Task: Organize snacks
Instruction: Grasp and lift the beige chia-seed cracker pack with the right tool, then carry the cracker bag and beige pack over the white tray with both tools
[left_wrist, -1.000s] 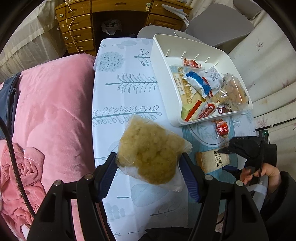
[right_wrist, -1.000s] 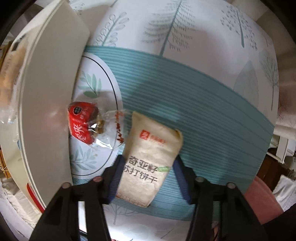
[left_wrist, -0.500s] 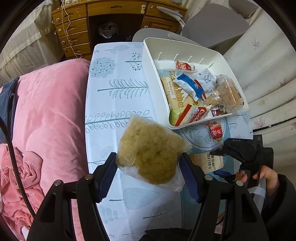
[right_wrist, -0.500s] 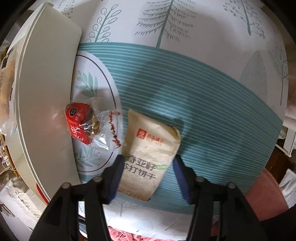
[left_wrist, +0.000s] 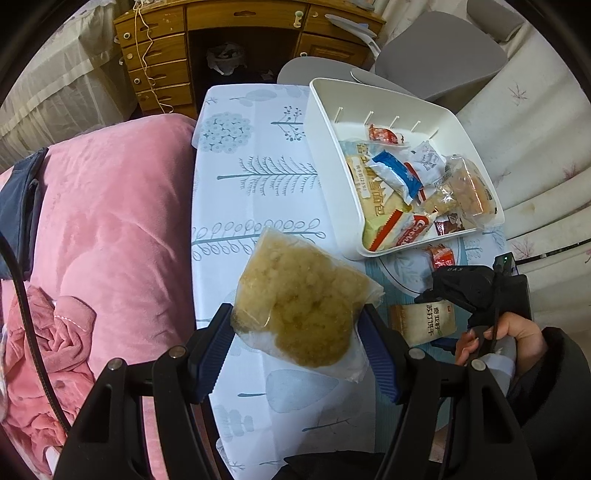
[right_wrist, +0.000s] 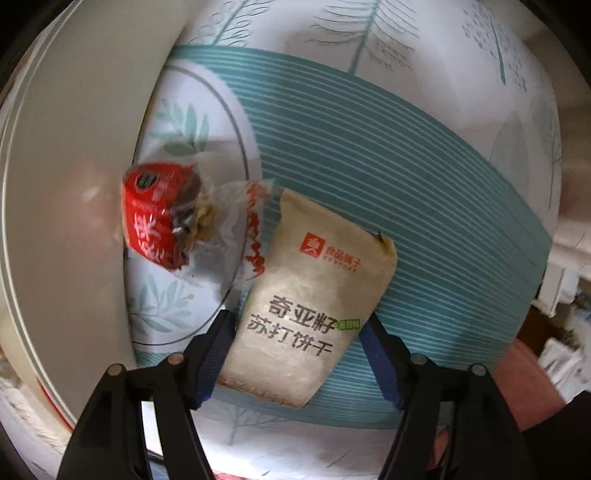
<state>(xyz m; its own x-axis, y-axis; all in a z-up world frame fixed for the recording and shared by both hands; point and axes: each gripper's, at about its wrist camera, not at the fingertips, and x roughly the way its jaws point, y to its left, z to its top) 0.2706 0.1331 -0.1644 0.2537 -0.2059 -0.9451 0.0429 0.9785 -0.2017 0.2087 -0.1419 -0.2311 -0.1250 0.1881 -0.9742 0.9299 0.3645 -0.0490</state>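
My left gripper (left_wrist: 297, 332) is shut on a clear bag of yellow crumbly snack (left_wrist: 299, 299) and holds it above the table. My right gripper (right_wrist: 299, 332) is shut on a beige cracker packet (right_wrist: 310, 299), also seen in the left wrist view (left_wrist: 424, 319) with the right gripper (left_wrist: 443, 314) on it. The packet is at or just above the tablecloth. A red-wrapped snack (right_wrist: 162, 218) lies beside it against the white tray (right_wrist: 74, 177). The tray (left_wrist: 332, 155) holds several wrapped snacks.
The table has a white and teal tree-print cloth (left_wrist: 258, 177). A pink blanket (left_wrist: 110, 206) lies along its left side. A wooden desk with drawers (left_wrist: 166, 55) and a grey chair (left_wrist: 436, 59) stand beyond the far end.
The left gripper has risen and drawn back with the crumbly snack bag, so the tray looks farther away. The right gripper has kept its hold on the cracker packet and come nearer the tray.
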